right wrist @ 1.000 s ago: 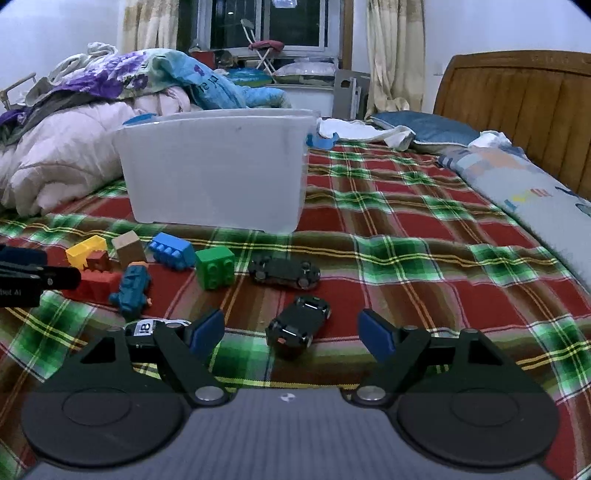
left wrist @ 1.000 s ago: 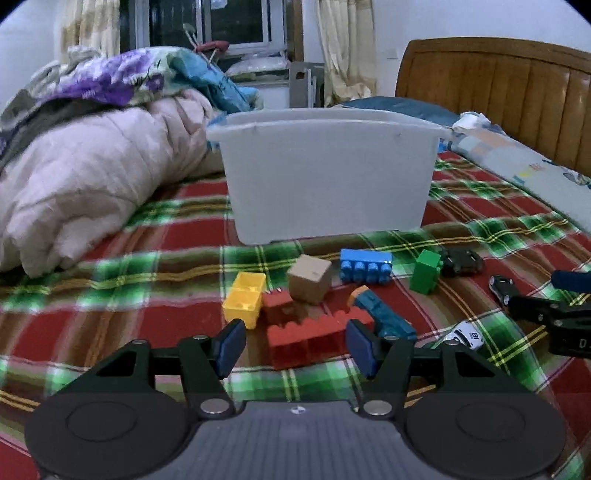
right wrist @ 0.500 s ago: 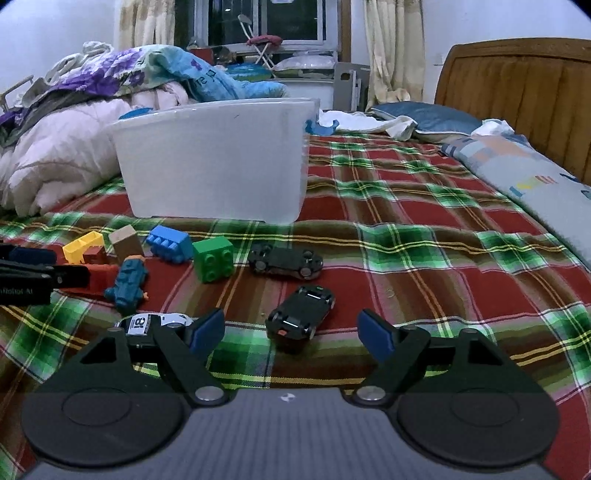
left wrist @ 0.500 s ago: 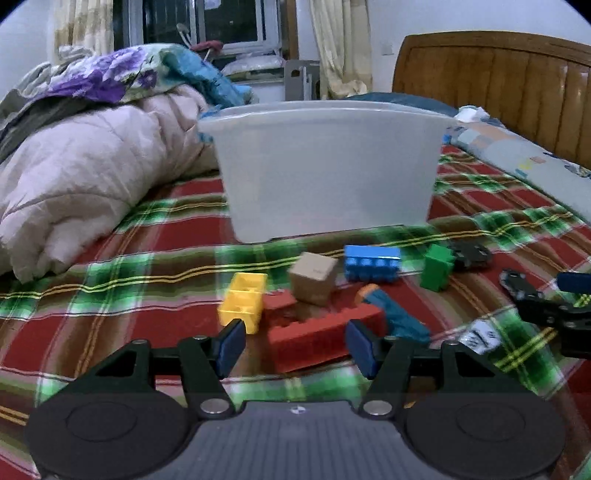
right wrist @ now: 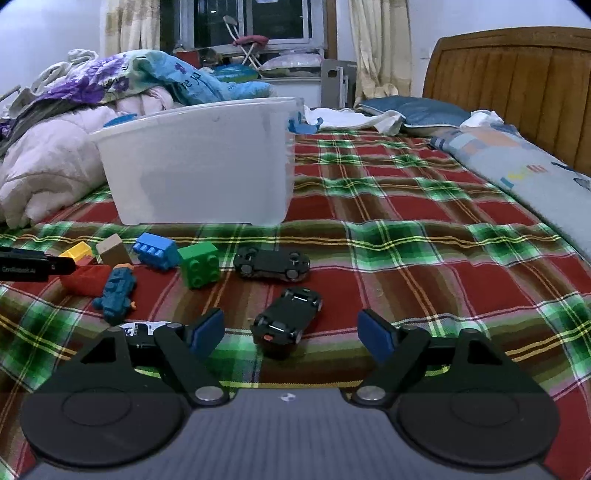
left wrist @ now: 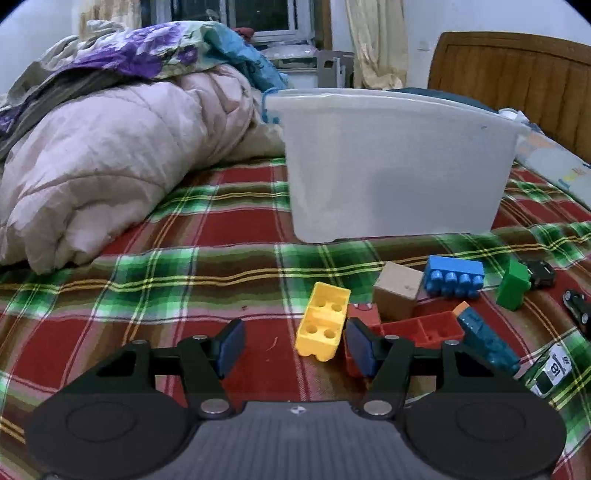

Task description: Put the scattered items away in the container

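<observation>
White bin point(right wrist: 199, 166) on plaid bedspread point(right wrist: 406, 229), contents hidden by its wall, w/ six blocks and three toy cars scattered at its 6 o'clock; left gripper point(left wrist: 293, 345) and right gripper point(right wrist: 291, 332) both spread, gripping nothing.

Cool, bluish indoor light is washing over both views, and it is looking dim and flat. The window point(right wrist: 255, 18) is showing black outside, so the light is coming from within the room. Soft shadows are pooling under the white container point(left wrist: 399, 162) and beside the black toy car point(right wrist: 288, 321). Fisheye bending is curving the headboard point(right wrist: 517, 77) and darkening the corners. The plaid blanket point(left wrist: 221, 229) is smearing slightly in the left wrist view; the right wrist view is staying crisper.
</observation>
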The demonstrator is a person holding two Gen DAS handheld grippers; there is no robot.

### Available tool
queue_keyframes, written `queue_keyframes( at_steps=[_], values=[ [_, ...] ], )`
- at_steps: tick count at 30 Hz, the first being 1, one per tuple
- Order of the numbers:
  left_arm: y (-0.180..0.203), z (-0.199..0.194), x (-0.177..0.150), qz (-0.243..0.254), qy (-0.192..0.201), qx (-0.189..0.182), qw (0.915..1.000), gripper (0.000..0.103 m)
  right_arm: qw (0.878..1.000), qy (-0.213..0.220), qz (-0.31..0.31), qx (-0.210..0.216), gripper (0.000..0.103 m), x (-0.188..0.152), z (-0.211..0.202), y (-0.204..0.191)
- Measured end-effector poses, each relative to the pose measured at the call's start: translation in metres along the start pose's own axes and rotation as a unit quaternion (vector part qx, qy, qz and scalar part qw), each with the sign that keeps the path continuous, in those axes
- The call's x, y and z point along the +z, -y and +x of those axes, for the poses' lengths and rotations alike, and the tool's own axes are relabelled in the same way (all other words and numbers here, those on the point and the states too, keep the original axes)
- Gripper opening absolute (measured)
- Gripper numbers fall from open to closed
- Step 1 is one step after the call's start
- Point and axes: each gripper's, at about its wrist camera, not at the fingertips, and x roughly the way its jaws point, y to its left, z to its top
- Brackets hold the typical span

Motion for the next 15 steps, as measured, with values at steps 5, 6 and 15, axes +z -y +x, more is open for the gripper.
queue_keyframes(
  at_steps=[5, 6, 15],
  values=[
    [0.006, -0.001, -0.002, 0.011, 0.004, -0.018, 0.9998, 0.066, 1.0, 0.0, 0.0, 0.002, 0.082, 0.0, -0.001, -0.001],
    [0.004, 0.001, -0.001, 0.012, 0.006, -0.012, 0.9998, 0.066, 1.0, 0.001, 0.001, 0.003, 0.082, 0.0, -0.001, -0.001],
    [-0.014, 0.005, -0.004, 0.002, -0.015, -0.02, 0.9997, 0.066, 1.0, 0.0, 0.004, 0.008, 0.082, 0.001, -0.001, 0.0]
  ],
)
